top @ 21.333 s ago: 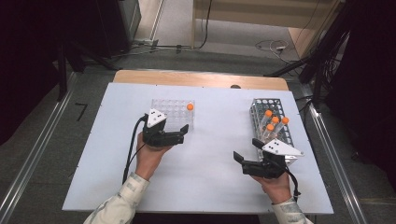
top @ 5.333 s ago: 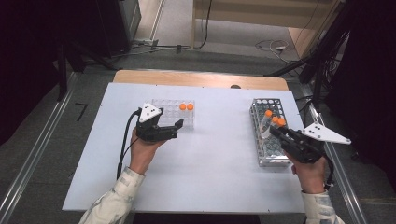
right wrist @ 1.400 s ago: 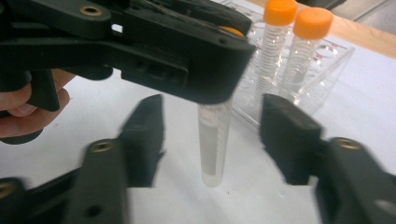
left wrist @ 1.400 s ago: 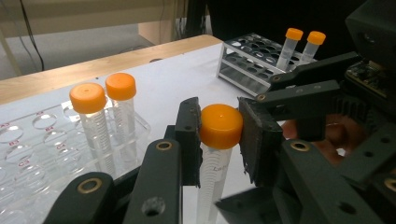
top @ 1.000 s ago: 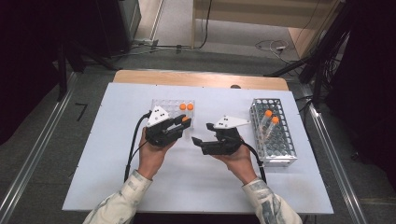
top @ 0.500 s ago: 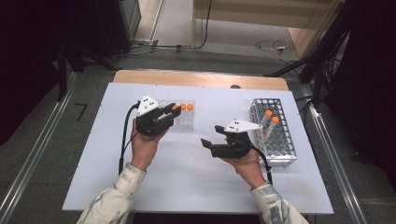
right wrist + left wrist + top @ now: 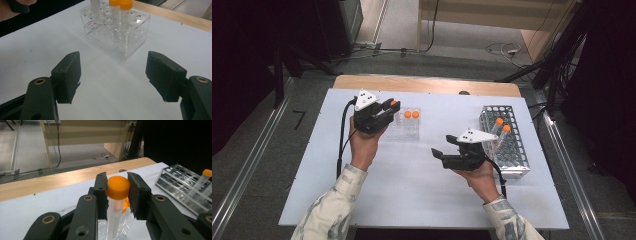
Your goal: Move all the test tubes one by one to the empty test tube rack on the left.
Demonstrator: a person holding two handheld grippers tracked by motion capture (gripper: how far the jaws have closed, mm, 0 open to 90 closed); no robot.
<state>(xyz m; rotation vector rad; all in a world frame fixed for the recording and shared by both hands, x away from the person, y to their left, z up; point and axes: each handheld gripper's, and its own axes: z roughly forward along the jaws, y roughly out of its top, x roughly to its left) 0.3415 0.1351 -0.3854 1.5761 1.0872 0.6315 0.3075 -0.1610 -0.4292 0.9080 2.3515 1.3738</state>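
Gripping an orange-capped tube (image 7: 117, 195) by its cap, the left gripper (image 7: 384, 111) has both pads pressed against the cap's sides; the tube hangs upright below them, over the clear plastic rack (image 7: 404, 131). In the high view this gripper sits toward the table's (image 7: 312, 165) far left part, at the rack's left end.

Clear plastic rack: stands near the middle of the table's far edge. Two orange-capped tubes (image 7: 411, 115) stand upright in it, side by side. In the right gripper view the same pair (image 7: 120, 15) rises from the rack's (image 7: 130, 40) right half, with part of a third tube's clear body seen beside them at the picture's top.

Metal wire rack (image 7: 507, 145): set along the table's right edge, its long side running front to back. Two more orange-capped tubes (image 7: 501, 126) lean in its far half.

Right gripper (image 7: 442, 154): held just left of the wire rack, pointing toward the table's left. Its jaws stand apart with nothing between them, bare white tabletop showing in the gap; they have just been narrowing slightly.
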